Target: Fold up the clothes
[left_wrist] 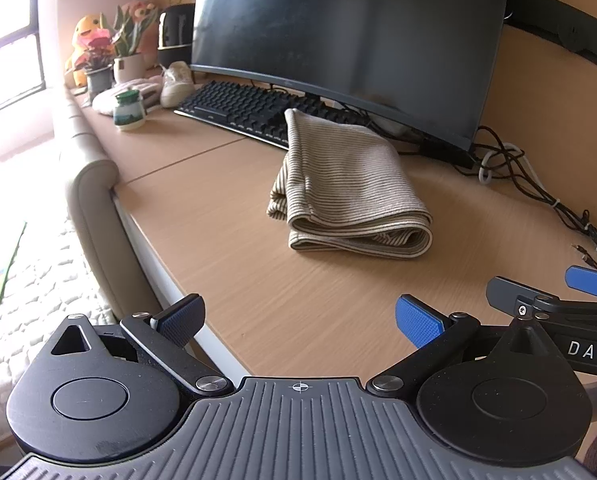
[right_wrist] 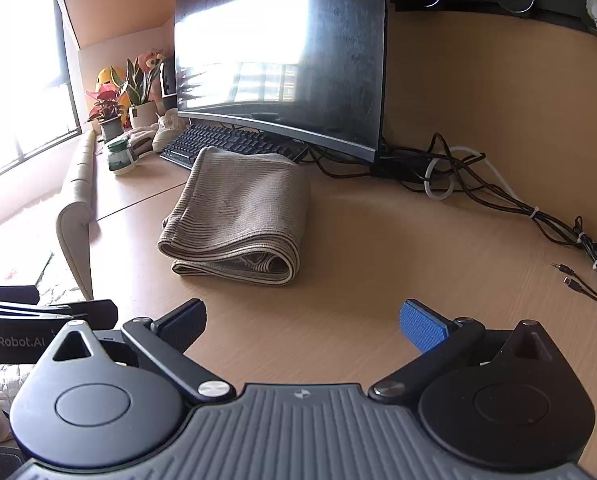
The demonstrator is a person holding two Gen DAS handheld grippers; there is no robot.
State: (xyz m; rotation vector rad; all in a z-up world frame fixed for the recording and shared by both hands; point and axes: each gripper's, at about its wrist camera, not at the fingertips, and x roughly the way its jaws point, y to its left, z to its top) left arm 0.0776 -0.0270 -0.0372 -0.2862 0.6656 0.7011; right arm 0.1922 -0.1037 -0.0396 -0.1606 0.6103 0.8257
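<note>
A beige striped garment (left_wrist: 346, 192) lies folded into a thick rectangle on the wooden desk (left_wrist: 298, 300), its far end against the keyboard. It also shows in the right wrist view (right_wrist: 238, 220). My left gripper (left_wrist: 298, 320) is open and empty, held back from the garment near the desk's front edge. My right gripper (right_wrist: 302, 324) is open and empty, also short of the garment. The right gripper's blue fingertips (left_wrist: 590, 280) show at the right edge of the left wrist view.
A black keyboard (left_wrist: 242, 108) and a curved monitor (left_wrist: 338, 32) stand behind the garment. A bottle (left_wrist: 128, 110), potted plants (left_wrist: 128, 52), a shoe and plush toys sit at the far left. Tangled cables (right_wrist: 498, 196) lie at the right. A padded bed edge (left_wrist: 94, 208) borders the desk's left.
</note>
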